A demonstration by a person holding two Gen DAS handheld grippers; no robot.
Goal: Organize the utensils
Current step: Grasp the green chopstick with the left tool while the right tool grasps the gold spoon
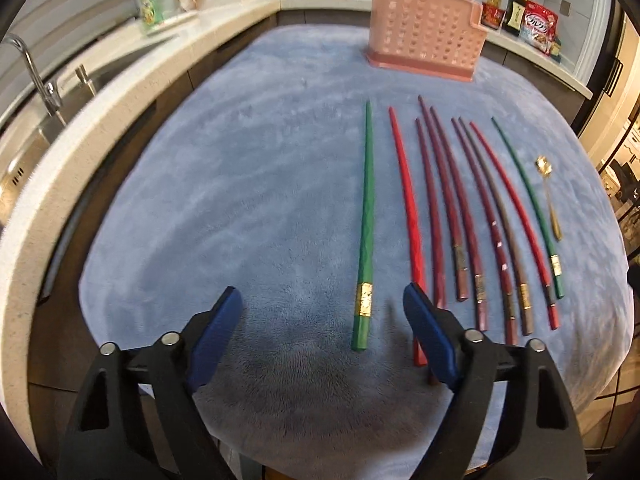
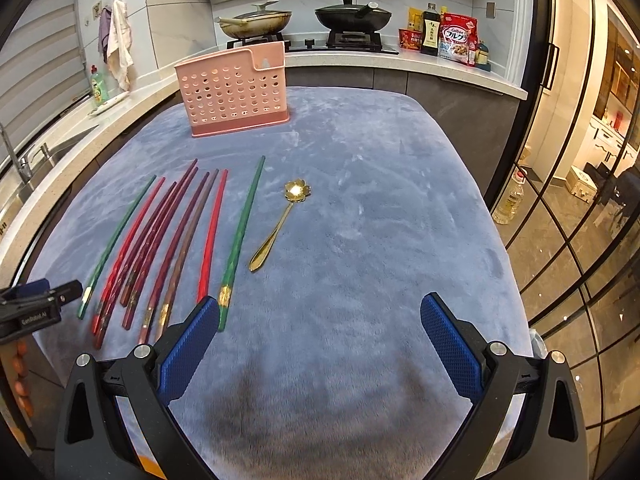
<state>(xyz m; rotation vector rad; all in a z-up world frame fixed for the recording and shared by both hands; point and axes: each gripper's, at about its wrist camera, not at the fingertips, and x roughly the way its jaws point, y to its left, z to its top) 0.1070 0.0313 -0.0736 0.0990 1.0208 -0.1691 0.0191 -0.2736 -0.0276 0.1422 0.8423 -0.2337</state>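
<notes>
Chopsticks (image 1: 452,216) lie side by side on the blue cloth (image 1: 240,184), a gold spoon (image 2: 276,226) just beside them and a pink perforated holder (image 1: 426,36) upright near the far edge. The red chopstick's butt is hidden behind the left gripper's finger (image 1: 430,336). Left gripper (image 1: 322,300) gapes around the green chopstick (image 1: 366,236), untouched; right gripper (image 2: 320,312) hangs open over bare cloth.

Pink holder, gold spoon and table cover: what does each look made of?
Pink holder: matte moulded plastic, judging by its even punched holes. Gold spoon: polished metal, judging by the bright glare on its flower-shaped bowl; possibly only gold-coloured. Table cover: plush blue fabric whose pile shows brush marks.
</notes>
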